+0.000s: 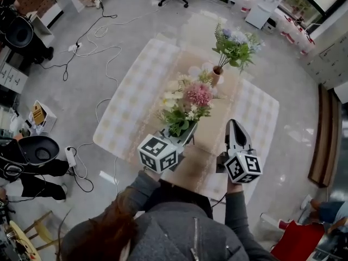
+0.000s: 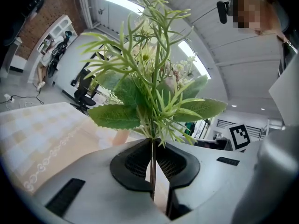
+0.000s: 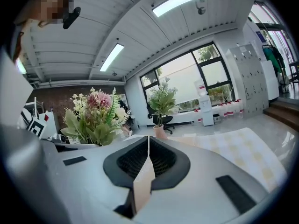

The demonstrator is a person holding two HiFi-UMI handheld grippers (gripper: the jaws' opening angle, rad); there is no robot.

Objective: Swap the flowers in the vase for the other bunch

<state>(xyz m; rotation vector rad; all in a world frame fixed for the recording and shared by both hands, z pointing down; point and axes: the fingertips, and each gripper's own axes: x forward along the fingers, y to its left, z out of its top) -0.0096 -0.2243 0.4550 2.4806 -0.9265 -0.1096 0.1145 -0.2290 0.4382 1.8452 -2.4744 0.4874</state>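
The left tongs (image 2: 153,162) gripped the stems of the pink bunch (image 1: 191,103), holding it upright over the desk (image 1: 130,99). The right tongs (image 1: 233,125) were closed and empty. The vase (image 1: 217,76), with the blue bunch (image 1: 235,43) in it, stood ahead of both tongs and nearer the right. Its stems rose vertically, so removal would probably call for a straight lift.

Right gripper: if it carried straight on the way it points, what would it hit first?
Most likely the vase holding the green and pale-blue bunch. It stands almost dead ahead of the shut right gripper, slightly right of its line. Depth is unclear, so it could graze the checked tablecloth first.
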